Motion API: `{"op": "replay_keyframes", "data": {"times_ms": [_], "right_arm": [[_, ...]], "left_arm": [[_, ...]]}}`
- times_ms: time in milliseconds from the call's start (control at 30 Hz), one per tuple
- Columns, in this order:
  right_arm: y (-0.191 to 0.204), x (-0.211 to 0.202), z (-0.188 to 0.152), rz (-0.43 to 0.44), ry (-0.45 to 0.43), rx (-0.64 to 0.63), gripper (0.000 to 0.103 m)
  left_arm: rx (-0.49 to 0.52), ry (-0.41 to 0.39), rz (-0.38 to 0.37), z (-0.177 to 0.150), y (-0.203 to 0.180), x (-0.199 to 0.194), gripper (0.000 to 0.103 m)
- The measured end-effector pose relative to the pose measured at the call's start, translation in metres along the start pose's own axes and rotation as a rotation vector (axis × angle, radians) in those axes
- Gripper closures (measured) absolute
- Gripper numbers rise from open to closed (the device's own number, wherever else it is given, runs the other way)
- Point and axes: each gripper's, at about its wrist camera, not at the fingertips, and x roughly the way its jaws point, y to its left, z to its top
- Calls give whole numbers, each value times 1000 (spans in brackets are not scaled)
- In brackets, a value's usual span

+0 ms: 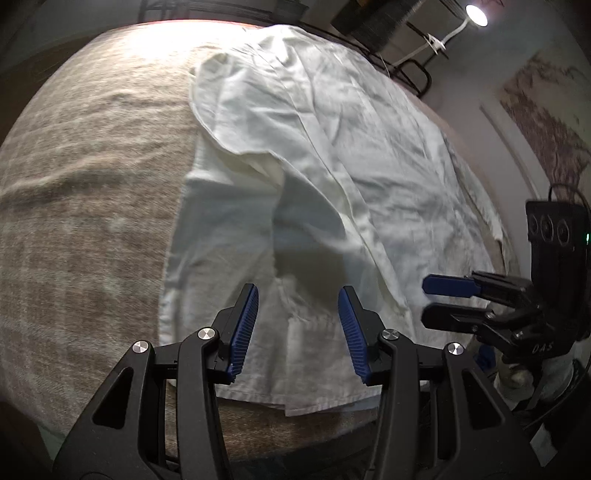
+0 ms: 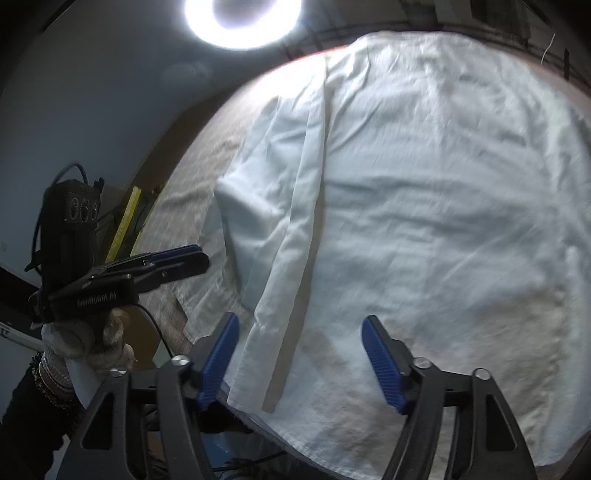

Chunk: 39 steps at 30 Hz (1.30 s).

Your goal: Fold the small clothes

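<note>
Closest in, the left gripper (image 1: 298, 332) hangs over the near edge of the table (image 1: 74, 221) with its blue pads apart and nothing pinched between them, just cloth underneath. The right gripper (image 2: 300, 362) is the same deal: jaws spread, pads clear of the fabric, near hem right below.

The white garment (image 1: 332, 166) lies spread across the table's towel-like cover, from the near edge back toward the far edge, with one side already flapped over itself. It looks thin, light and floppy, so it'll probably sag and wrinkle rather than hold a crease. The near hem corners or the folded flap's edge (image 2: 295, 240) seem like the sanest places to grab.

Both views are smeary, the far end washes out under the ring light (image 2: 242, 18), and it's hard to tell what kind of garment it is.
</note>
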Motion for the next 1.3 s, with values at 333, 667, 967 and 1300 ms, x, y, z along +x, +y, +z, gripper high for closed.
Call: {"op": "replay_keyframes", "data": {"times_ms": [333, 667, 967, 1300], "right_arm": [[-1, 24, 1, 198, 74, 100, 96], [23, 31, 3, 134, 101, 32, 91], [49, -45, 86, 52, -81, -137, 48], [105, 43, 222, -63, -17, -270, 46]], "left_arm": [[42, -53, 50, -7, -6, -17, 101], [30, -43, 229, -21, 13, -14, 99], [-80, -177, 260, -35, 33, -38, 58], [-79, -149, 265, -28, 39, -24, 58]]}}
